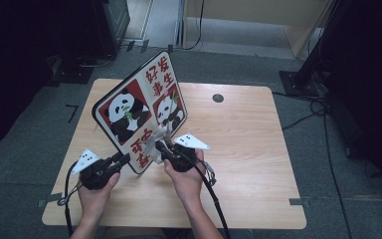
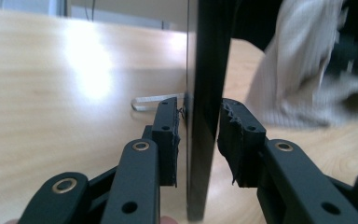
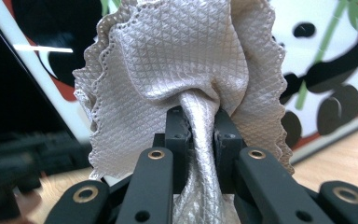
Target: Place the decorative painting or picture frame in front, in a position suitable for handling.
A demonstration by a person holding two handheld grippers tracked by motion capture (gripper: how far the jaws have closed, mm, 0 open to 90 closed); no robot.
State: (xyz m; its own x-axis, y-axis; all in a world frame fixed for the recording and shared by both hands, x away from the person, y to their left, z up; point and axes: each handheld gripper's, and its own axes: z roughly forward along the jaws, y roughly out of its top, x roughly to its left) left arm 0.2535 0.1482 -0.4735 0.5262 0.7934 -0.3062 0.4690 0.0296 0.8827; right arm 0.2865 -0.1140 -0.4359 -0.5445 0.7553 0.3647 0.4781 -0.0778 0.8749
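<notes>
**Cloth meets panda board**

High view: the left gripper (image 1: 124,159) is at the lower edge of a tilted panda board (image 1: 139,112) standing on the table (image 1: 248,149). The right gripper (image 1: 160,146) holds a cloth (image 1: 163,130) against the board's face.

Left gripper view: the board's dark edge (image 2: 204,93) stands between the jaws, which sit slightly apart, a gap showing at each pad.

Right gripper view: the jaws are clamped on the bunched cloth (image 3: 186,60), with the board (image 3: 326,70) just behind it.

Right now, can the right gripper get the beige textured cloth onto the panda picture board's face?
Probably yes: the right gripper pinches the beige textured cloth right against the panda picture board, whose printed face is turned toward it, nothing between.
</notes>
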